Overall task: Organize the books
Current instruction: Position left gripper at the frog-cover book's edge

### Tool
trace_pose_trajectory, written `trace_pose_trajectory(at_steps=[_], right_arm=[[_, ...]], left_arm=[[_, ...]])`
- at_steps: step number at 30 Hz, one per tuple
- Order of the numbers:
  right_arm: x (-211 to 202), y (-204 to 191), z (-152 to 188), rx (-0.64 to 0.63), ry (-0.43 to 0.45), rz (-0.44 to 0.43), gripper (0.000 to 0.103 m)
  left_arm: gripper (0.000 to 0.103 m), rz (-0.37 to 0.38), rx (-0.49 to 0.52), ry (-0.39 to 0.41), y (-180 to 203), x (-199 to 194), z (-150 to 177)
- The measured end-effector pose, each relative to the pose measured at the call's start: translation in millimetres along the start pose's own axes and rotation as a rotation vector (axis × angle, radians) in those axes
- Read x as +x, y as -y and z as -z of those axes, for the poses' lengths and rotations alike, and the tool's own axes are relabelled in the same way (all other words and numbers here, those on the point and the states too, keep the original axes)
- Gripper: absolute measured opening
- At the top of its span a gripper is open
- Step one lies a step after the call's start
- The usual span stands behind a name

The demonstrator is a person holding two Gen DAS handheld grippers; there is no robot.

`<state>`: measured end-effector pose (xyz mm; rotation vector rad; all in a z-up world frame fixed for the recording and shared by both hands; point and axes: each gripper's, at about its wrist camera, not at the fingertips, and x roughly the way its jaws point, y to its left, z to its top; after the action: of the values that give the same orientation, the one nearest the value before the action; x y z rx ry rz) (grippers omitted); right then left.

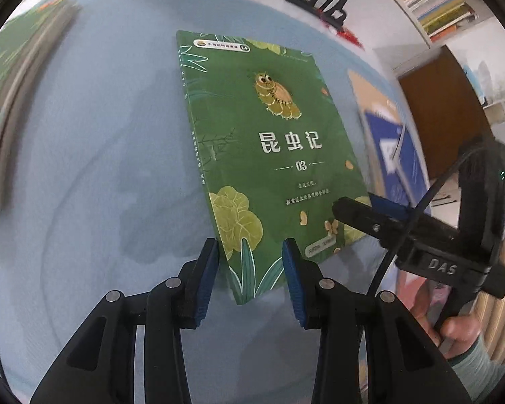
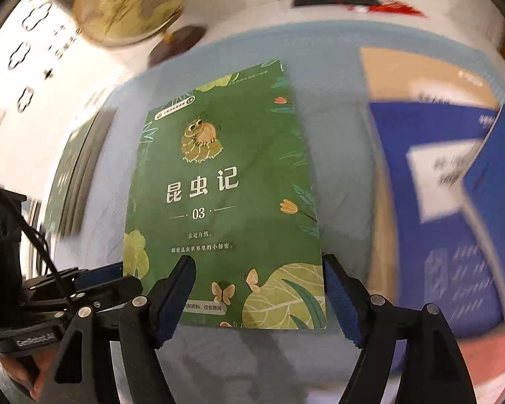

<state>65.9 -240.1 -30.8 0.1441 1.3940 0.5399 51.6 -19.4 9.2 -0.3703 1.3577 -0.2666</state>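
Left wrist view: the left gripper point(image 1: 249, 276) clamps the green book point(image 1: 262, 141) at its near corner; thin, light, floppy. The right gripper point(image 2: 259, 299) stands apart.

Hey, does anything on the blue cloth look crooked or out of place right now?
Only the green book: it lies alone mid-cloth, at an angle, apart from the green stack on one side and the blue books on the other.

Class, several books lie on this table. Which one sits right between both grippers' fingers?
The green book with the insect drawing and "03" on its cover. The blue book lies off to its right, and the green stack sits far to its left.
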Motion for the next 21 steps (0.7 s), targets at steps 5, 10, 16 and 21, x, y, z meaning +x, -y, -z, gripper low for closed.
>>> trace_pose_trajectory(at_steps=[5,10,16,21], right_arm=[[-4,-26,49,-0.087,-0.048,-0.023,0.082],[-18,-15,64,-0.026,-0.015,-0.030,0.058],[-10,-15,56,-0.065,-0.008,0.002,0.052],[-7,-18,60,-0.075,0.019,0.006,0.053]], left_arm=[[0.035,0.035,-0.054,-0.025,-17,-10,41],[0.034,0.044,-0.122,0.017,-24,-12,54],[0.035,-0.049,-0.050,0.037,-4,-7,54],[0.035,0.029,-0.028,0.085,3,-31,55]])
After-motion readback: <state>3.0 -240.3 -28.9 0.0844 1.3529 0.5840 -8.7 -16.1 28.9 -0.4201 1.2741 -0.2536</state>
